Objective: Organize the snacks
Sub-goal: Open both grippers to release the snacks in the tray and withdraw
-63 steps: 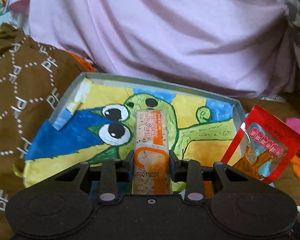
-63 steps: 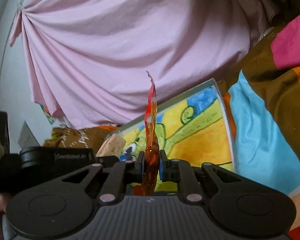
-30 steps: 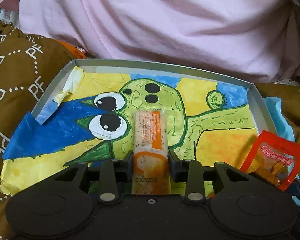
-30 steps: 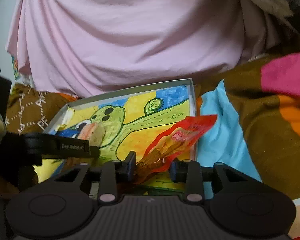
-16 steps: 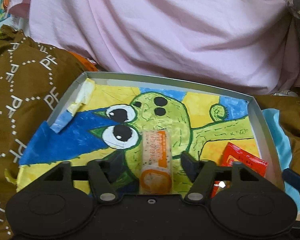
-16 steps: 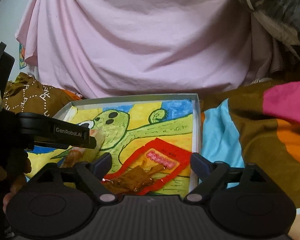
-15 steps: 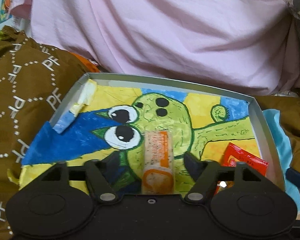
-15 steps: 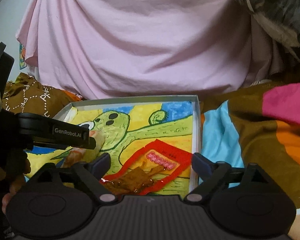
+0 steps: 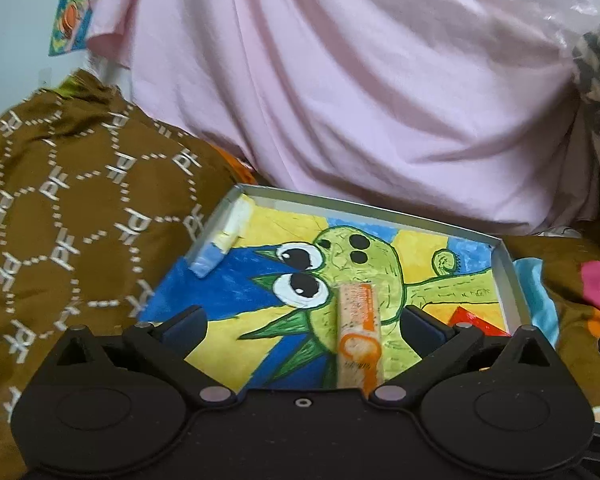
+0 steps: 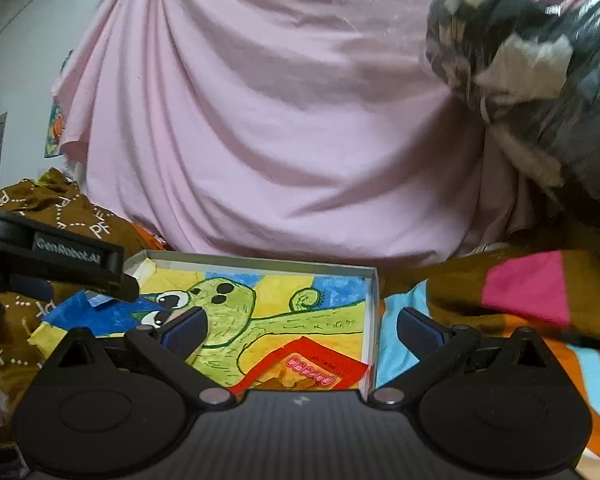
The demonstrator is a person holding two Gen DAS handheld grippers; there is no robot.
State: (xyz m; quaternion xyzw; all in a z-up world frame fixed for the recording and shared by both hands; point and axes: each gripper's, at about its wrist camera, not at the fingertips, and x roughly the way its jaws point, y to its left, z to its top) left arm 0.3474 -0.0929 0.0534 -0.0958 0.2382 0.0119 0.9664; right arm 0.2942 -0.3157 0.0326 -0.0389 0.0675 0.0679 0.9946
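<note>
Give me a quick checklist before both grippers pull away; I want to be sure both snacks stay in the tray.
1. Left gripper open, jaws just widened: ok.
2. Orange snack bar lying free between its fingers in the tray: ok.
3. Right gripper open, jaws just widened: ok.
4. Red snack packet lying in the tray by its right wall: ok.
5. More snacks waiting outside the tray: cannot tell.
</note>
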